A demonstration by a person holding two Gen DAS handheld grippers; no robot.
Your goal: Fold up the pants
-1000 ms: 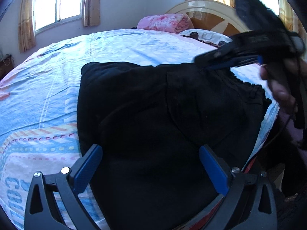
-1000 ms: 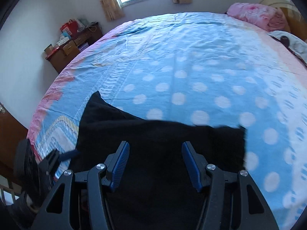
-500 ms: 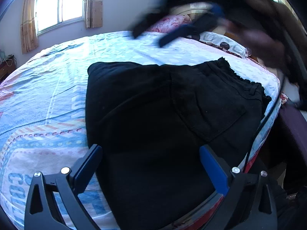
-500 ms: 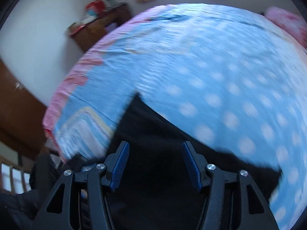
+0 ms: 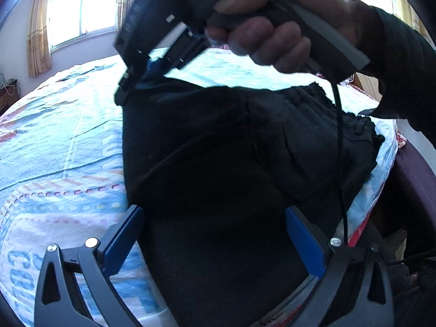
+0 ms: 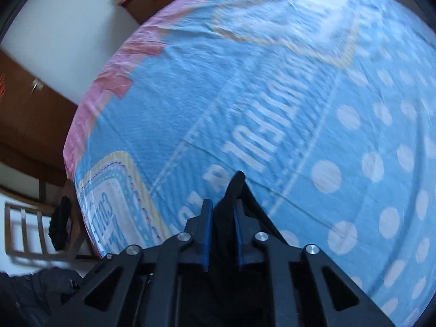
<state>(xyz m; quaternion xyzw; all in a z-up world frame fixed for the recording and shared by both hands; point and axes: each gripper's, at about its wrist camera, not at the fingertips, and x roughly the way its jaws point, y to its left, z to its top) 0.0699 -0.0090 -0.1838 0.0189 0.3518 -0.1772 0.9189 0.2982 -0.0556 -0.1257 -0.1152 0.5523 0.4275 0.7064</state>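
The folded black cotton pants point(image 5: 218, 169) lay on the blue polka-dot bedsheet point(image 5: 60, 141). The right gripper point(image 6: 221, 218) pinched one corner — pads pressed on cloth — while the left gripper point(image 5: 215, 234) hovered spread wide above them.

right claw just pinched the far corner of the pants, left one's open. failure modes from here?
1. The right claw holds only a thin tip of the black pants; the cloth could slip out when pulled.
2. The left claw is open above the near end and pins nothing, so the whole stack may drag across the bedsheet.
3. The right claw's cable hangs over the pants and could snag.
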